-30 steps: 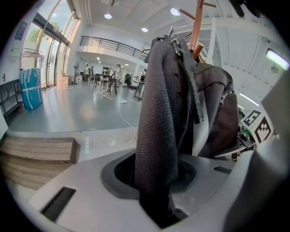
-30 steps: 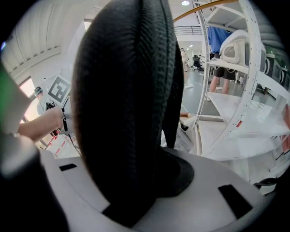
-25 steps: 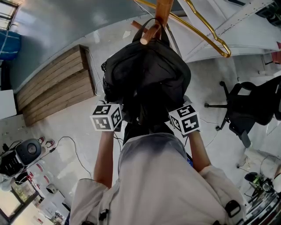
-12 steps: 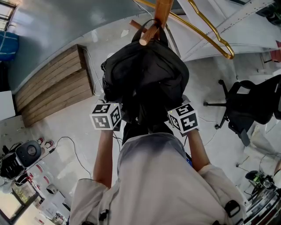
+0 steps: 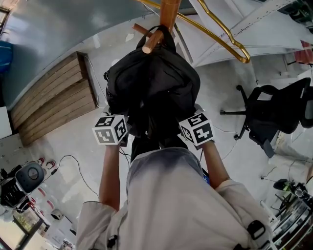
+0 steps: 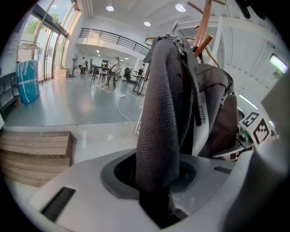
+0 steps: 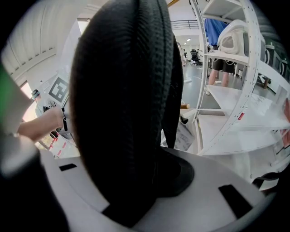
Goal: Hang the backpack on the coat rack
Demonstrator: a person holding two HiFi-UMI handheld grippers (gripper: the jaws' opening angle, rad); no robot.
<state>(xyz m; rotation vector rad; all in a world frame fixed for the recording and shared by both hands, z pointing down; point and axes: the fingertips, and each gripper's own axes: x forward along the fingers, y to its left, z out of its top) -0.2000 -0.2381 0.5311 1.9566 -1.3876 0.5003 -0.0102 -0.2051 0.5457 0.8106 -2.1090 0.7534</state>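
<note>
Over the past second the backpack [image 5: 151,83] and the coat rack [image 5: 169,12] have slid a little up and to the left in the head view, while both grippers have kept their places at the bag's lower edge. The black backpack hangs against the wooden rack, its top loop hooked over a slanting peg [image 5: 150,41] just beside the pole. The left gripper [image 5: 123,132] is at the bag's lower left, its jaws clamped on a padded mesh strap [image 6: 161,136] that runs up from between them toward the bag. The right gripper [image 5: 185,131] is at the lower right, its jaws likewise pinching a thick black padded strap [image 7: 122,113] that fills most of its view. The person's bare forearms reach forward from pale sleeves to the two marker cubes. On the floor to the left lies a stack of wooden boards [image 5: 49,107]; a black office chair [image 5: 271,114] stands to the right, and a gold hanger [image 5: 215,34] projects beside the rack.
</note>
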